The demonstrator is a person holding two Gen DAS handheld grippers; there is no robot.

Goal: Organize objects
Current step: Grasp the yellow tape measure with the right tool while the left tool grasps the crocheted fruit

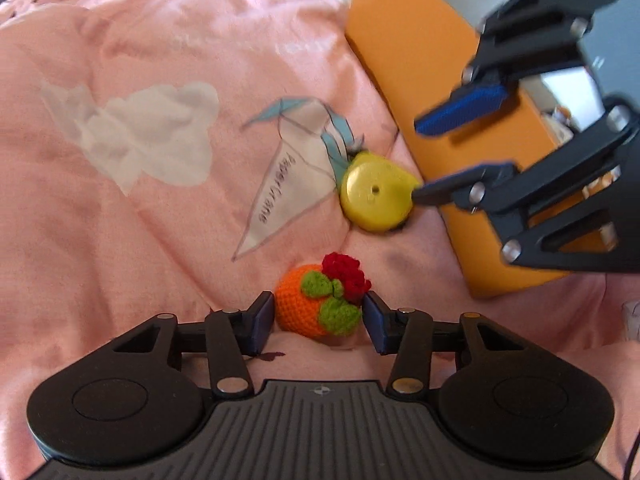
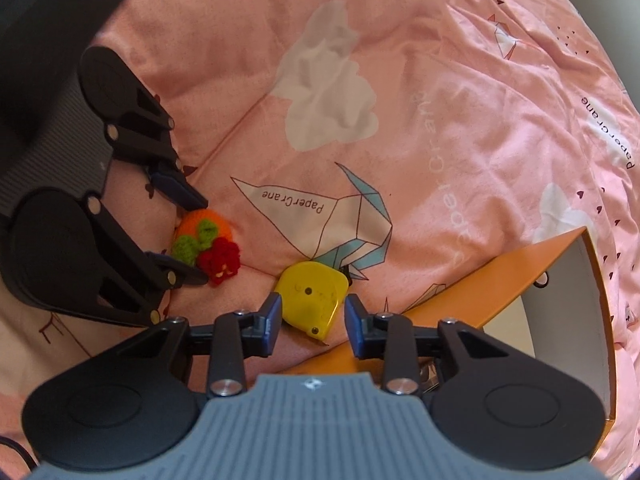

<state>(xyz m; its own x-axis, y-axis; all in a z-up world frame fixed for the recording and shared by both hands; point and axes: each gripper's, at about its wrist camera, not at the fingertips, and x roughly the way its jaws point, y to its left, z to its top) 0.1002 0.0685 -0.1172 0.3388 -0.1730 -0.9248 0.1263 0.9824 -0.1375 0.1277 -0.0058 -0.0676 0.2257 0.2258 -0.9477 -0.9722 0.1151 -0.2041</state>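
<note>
Left claw (image 1: 319, 322) points steeply down at the bed, jaws part-spread around a small crocheted orange ball with green leaves and a red flower (image 1: 320, 304). The blue pads sit just beside the yarn on either side. Contact not certain from this view; from the right wrist view the lower pad looks to touch the red flower. Reads as straddling, not yet clamped.

Right claw (image 2: 310, 320) likewise aimed down, jaws narrowed around a yellow plastic tape measure (image 2: 310, 300) with rounded corners. The left pad lies against the casing edge; a sliver of gap shows at the right pad. Judgement: closing on it, grasp not secured.

Both objects lie in a shallow dip of the pink quilt printed with white clouds and paper cranes (image 1: 160, 160); the soft fabric probably let them settle there, near each other but apart.

Just beyond the tape measure stands an orange box with a pale grey inside (image 2: 520, 276), its wall nearly touching the yellow casing. Likely the destination for both items, which explains the two claws working side by side next to it.

Risk: the quilt yields under pressure, so either piece could sink or roll as the jaws squeeze.
</note>
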